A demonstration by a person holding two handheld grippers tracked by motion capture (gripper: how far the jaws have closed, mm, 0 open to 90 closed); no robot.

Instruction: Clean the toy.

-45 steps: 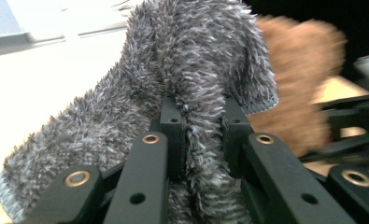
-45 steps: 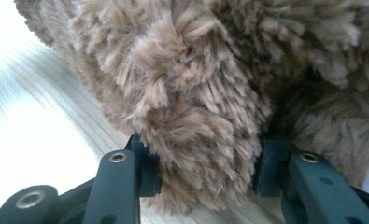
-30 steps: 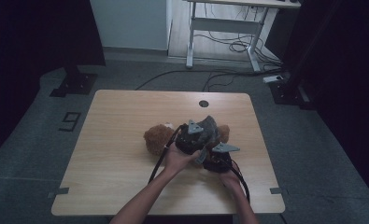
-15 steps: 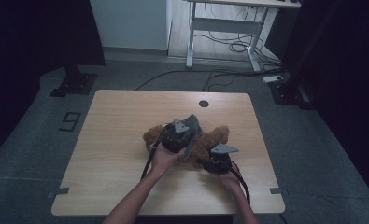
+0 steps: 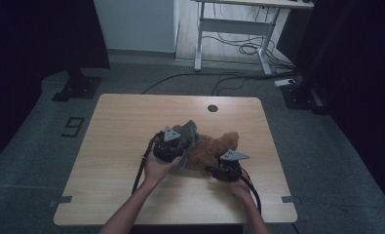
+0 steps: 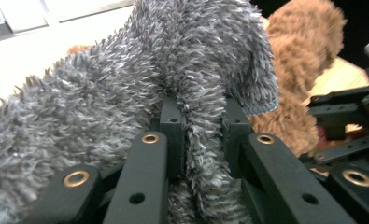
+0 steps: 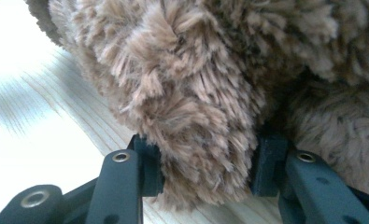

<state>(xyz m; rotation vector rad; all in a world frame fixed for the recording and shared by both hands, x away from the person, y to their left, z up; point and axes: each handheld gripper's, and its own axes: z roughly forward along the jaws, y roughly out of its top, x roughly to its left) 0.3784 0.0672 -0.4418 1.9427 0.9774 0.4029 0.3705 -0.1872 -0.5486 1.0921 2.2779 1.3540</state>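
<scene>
On the pale wooden table (image 5: 122, 126), the left gripper (image 6: 202, 140) is clamped on a fold of shaggy grey cloth (image 6: 102, 98) draped on a brown teddy bear (image 5: 214, 148). The right gripper (image 7: 205, 172) pinches one rounded, plush limb of the bear. Risk: the long, slippery pile could slide from the narrow black jaws, or pulling the cloth could drag the soft bear sideways.
</scene>
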